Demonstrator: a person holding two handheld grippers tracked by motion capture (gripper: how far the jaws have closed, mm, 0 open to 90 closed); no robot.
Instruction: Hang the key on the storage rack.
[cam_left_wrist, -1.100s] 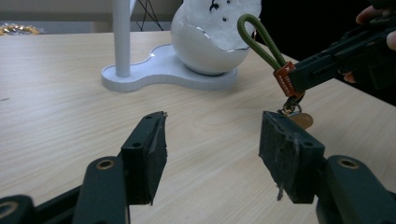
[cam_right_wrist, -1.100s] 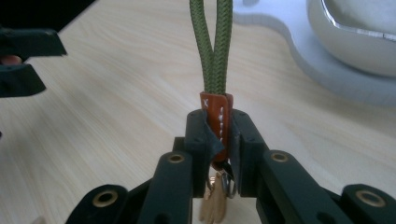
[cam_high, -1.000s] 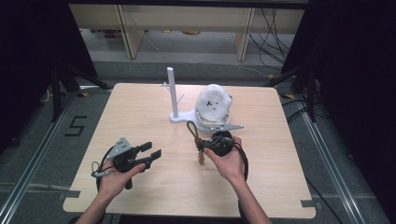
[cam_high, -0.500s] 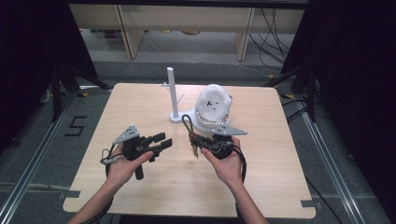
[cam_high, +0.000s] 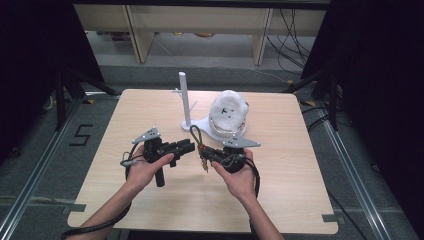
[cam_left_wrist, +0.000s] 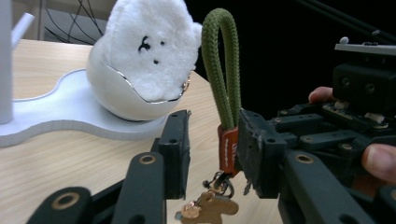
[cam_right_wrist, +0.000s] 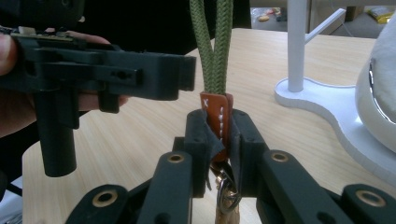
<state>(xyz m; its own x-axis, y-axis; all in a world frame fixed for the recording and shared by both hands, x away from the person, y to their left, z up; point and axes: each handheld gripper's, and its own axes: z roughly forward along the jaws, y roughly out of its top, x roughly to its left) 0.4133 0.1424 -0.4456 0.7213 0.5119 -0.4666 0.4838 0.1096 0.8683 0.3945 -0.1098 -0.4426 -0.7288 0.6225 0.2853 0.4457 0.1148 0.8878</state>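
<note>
- Centre of the high view, just above the surface (cam_high: 300, 190) — right tool (cam_high: 206, 155) clamps the keychain (cam_right_wrist: 217, 122) by its brown tab, green loop up.
- Left tool (cam_left_wrist: 212, 154): jaws partway, just been closing, tab between them, far pad touching or nearly, near pad off.
- Step: handover/two-tool grip, prob. for the white stand (cam_high: 183, 100), upper centre.
- Next: L must close squarely on tab w/o hitting R jaws.

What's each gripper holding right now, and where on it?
The right gripper clamps the keychain by its brown leather tab. The left gripper holds nothing yet; its jaws, just closing, straddle that tab.
</note>
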